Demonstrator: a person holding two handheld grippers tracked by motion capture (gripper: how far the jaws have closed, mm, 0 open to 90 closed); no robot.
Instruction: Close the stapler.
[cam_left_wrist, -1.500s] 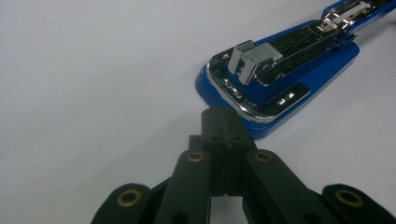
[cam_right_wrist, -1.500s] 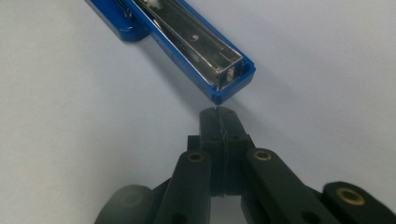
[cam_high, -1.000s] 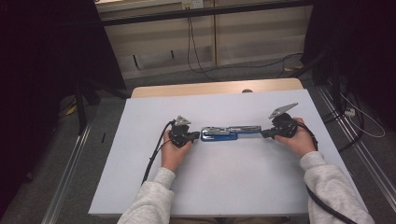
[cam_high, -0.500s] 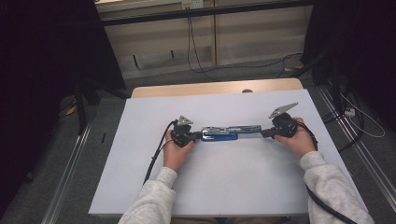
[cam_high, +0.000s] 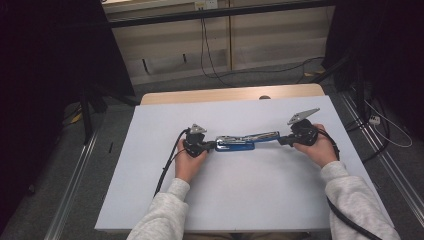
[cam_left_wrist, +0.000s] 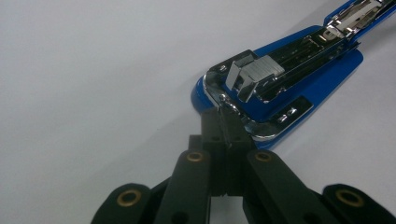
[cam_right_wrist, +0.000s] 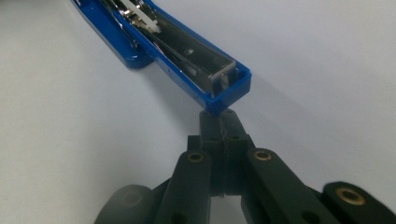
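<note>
Blue stapler (cam_high: 245, 141), swung fully open, lying flat across the middle of the high view on a white tabletop (cam_high: 240, 200); its base end points to frame left, its top arm to frame right. In the left gripper view the base (cam_left_wrist: 280, 88) fills the upper right, with a chrome magazine and a strip of staples (cam_left_wrist: 254, 74) showing inside it. In the right gripper view the open top arm (cam_right_wrist: 187, 56) runs from the upper left toward the centre, ending in a square blue tip.

Left gripper (cam_high: 202, 146): jaws together, their tips pinching the chrome rear edge of the base; held in the person's left hand (cam_high: 187, 162), left of centre.

Right gripper (cam_high: 287, 140): jaws together, tips meeting the blue tip of the top arm from below; whether they clamp it cannot be told; held in the right hand (cam_high: 317, 150), right of centre.

Grey sleeves (cam_high: 165, 215) enter from the bottom edge; a wooden strip (cam_high: 230, 94) borders the table's far side.
</note>
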